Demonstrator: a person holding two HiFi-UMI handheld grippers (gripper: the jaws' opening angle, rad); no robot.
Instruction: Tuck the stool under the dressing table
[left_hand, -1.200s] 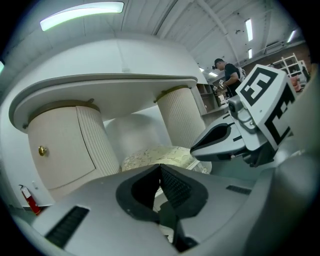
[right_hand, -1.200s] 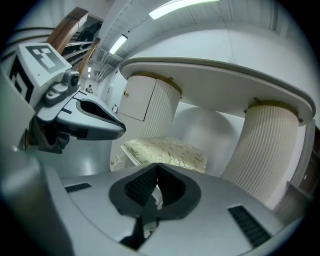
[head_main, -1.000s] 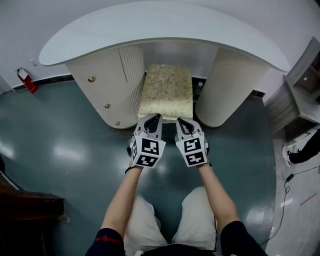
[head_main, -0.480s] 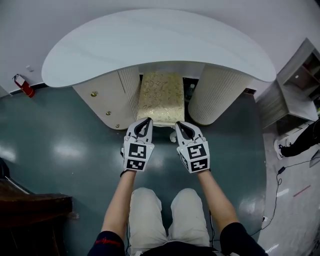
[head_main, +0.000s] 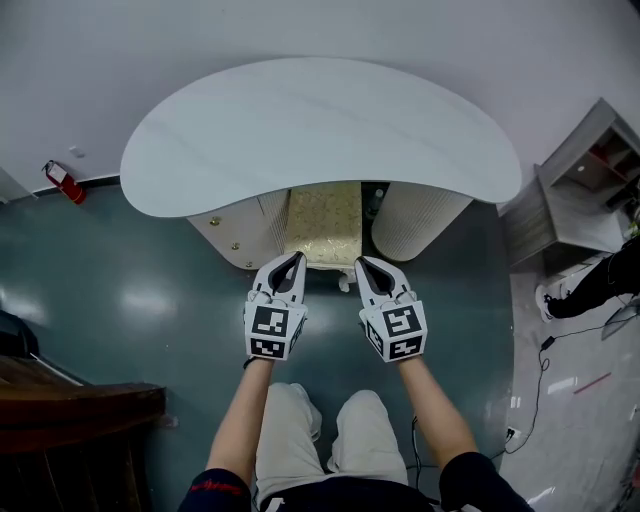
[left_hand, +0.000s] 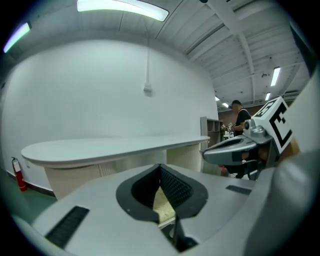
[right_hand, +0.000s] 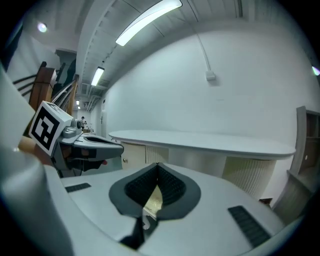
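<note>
Status:

- Stool (head_main: 323, 225): gold-patterned cushion, upper centre of the head view. It sits in the gap between the 2 pedestals of the table (head_main: 320, 130). The back part is under the white kidney-shaped top; only the front strip of the cushion shows below the top's edge.
- Left pedestal (head_main: 235, 235): cream, with small brass knobs. Right pedestal (head_main: 415, 220): ribbed. The stool is close between them.
- Left gripper (head_main: 296, 258): jaws closed tip to tip, nothing in them. In the left gripper view (left_hand: 160, 166) the black pads meet, and only a sliver of the cushion shows through the hollow behind them.
- Right gripper (head_main: 363, 263): same, jaws closed and empty. The right gripper view (right_hand: 157, 165) shows the pads together.
- Both grippers are side by side at frame centre, pointing at the stool's front edge. Their tips overlap that edge in the head view, but I cannot tell contact from there. Both gripper views look roughly level with the table top.
- Each gripper shows in the other's view: the right one at the right edge (left_hand: 240, 147), the left one at the left edge (right_hand: 90, 145).
- Surroundings: glossy dark-green floor (head_main: 130, 290), red extinguisher (head_main: 62, 182) at left by the wall, grey shelf unit (head_main: 585, 170) at right, dark wooden furniture (head_main: 70, 420) at lower left.
</note>
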